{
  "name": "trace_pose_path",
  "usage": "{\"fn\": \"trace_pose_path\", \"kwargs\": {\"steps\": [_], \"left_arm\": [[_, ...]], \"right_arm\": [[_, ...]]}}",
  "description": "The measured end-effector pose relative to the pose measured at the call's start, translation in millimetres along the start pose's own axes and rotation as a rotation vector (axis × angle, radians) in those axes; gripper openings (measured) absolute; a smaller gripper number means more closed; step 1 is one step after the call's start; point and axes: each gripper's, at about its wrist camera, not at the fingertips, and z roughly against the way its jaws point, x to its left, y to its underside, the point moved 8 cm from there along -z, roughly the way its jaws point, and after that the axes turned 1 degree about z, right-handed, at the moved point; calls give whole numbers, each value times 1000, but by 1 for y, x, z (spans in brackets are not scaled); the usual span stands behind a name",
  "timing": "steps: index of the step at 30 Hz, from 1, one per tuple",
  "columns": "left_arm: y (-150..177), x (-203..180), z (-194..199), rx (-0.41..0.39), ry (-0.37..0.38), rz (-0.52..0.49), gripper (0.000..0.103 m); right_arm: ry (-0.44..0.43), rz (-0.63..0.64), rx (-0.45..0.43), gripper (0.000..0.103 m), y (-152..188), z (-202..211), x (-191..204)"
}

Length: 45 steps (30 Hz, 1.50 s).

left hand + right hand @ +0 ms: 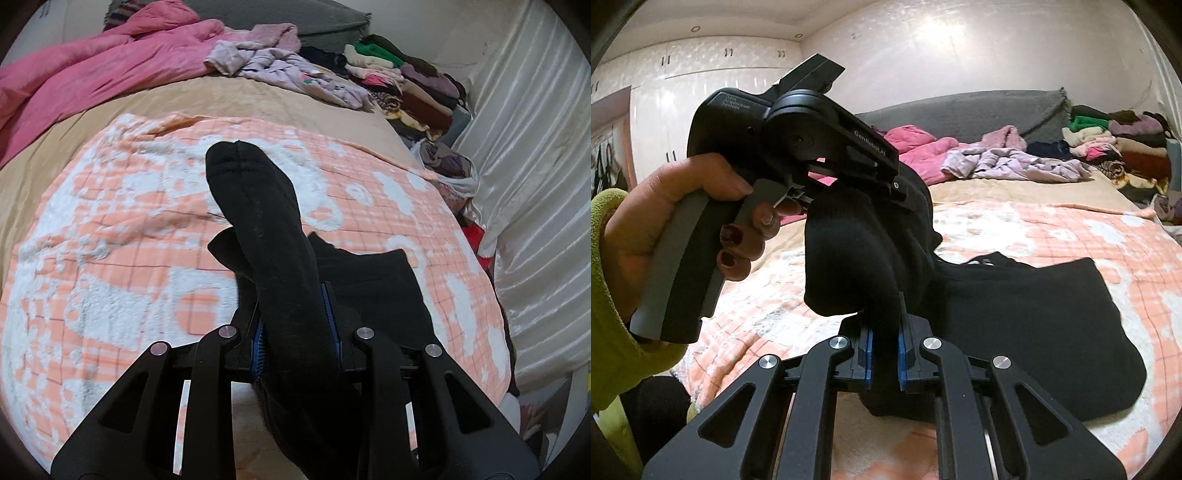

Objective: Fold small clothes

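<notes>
A black sock (266,229) is held between both grippers above the orange-and-white checked blanket (110,258). My left gripper (295,317) is shut on one end of it; the toe end sticks up and forward in the left wrist view. My right gripper (884,332) is shut on the other end of the black sock (849,254), which bunches up to the left gripper's body (798,147) held by a hand just ahead. A second black sock (1034,317) lies flat on the blanket to the right, also seen in the left wrist view (380,291).
A pink quilt (92,70) and loose lilac clothes (280,66) lie at the far side of the bed. A stack of folded clothes (402,81) stands at the far right by a white curtain (528,147). A white wardrobe (683,92) stands behind.
</notes>
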Motion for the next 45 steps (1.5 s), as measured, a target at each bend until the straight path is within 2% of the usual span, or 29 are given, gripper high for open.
{"fn": "trace_pose_path", "kwargs": {"steps": [17, 41, 43, 45], "left_arm": [[12, -60, -45, 68, -15, -90, 19], [34, -103, -111, 152, -27, -151, 24], [36, -104, -115, 158, -29, -159, 27], [36, -105, -116, 158, -15, -160, 36]], "right_arm": [[58, -108, 3, 8, 18, 16, -50], [126, -219, 64, 8, 45, 17, -106], [118, -234, 67, 8, 48, 17, -109], [113, -252, 74, 8, 51, 16, -111]]}}
